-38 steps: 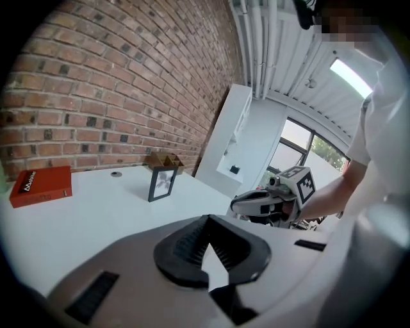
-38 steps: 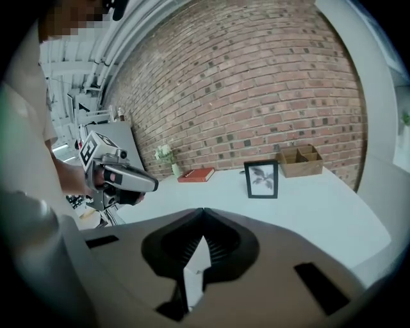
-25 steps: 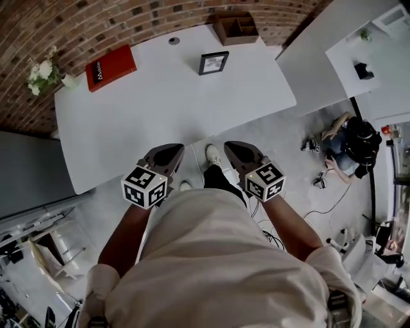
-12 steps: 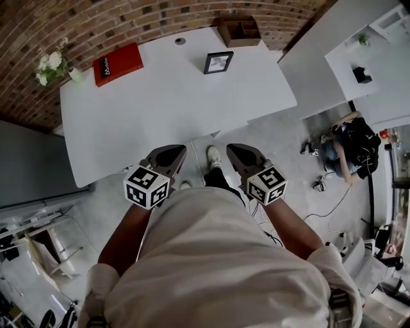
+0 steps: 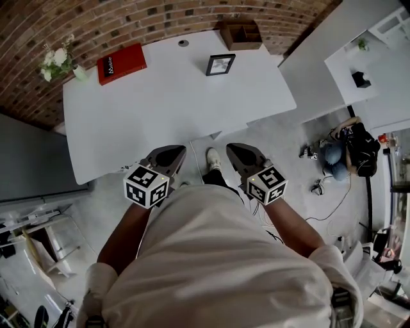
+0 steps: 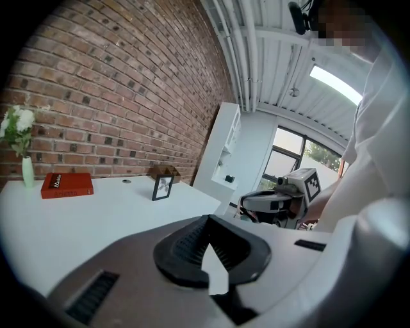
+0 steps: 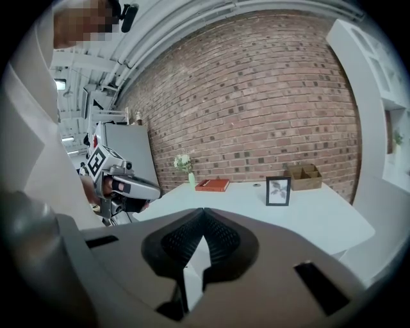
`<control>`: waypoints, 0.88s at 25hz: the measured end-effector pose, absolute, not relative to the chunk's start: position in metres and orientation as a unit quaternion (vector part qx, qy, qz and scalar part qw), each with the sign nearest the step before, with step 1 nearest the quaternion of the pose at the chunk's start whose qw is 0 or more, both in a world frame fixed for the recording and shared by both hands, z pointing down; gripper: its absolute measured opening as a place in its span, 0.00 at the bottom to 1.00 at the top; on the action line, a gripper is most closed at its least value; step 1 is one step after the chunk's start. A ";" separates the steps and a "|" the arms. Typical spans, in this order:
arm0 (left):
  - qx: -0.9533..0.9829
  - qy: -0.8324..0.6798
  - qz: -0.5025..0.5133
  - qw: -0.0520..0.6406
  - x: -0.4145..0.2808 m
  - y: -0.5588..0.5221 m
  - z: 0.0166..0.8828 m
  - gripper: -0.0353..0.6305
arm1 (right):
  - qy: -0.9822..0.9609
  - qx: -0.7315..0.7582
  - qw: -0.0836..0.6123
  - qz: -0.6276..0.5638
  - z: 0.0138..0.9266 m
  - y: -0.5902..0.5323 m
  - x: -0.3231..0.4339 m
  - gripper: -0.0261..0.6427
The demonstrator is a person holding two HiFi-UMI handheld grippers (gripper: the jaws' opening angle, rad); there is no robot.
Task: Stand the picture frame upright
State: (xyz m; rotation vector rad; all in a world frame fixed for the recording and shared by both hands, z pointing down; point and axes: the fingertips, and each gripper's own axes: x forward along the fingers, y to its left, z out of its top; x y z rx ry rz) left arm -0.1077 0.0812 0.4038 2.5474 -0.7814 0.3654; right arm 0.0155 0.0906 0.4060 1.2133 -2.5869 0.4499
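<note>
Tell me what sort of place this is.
Probably an office or studio workspace: a brick wall behind a white table carrying a picture frame, red book and wooden desk organizer.

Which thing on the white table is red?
The book, lying flat beside the flower vase. The picture frame is black and the wooden box is brown.
</note>
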 end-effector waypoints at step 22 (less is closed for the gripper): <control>0.921 -0.284 0.135 0.229 -0.107 0.088 0.409 0.05 | -0.886 0.420 0.123 0.153 0.405 0.097 0.022 0.04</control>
